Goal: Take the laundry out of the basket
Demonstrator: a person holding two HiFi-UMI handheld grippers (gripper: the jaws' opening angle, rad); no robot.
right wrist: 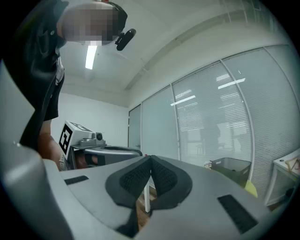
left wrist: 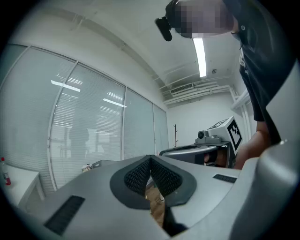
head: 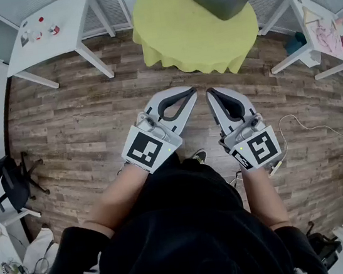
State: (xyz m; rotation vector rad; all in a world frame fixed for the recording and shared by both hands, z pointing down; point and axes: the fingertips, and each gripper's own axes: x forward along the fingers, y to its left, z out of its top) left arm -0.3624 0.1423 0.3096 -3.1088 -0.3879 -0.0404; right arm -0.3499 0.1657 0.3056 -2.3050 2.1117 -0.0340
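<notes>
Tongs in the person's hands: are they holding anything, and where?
Nothing is held. The left tongs and the right tongs are both shut and empty.

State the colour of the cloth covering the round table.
The tablecloth is yellow-green, and it shows best in the head view.

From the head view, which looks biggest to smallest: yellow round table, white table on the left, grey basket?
1. Yellow round table.
2. White table on the left.
3. Grey basket; it stands on the yellow table, so somewhat nearer the camera, yet looks smallest.
</notes>
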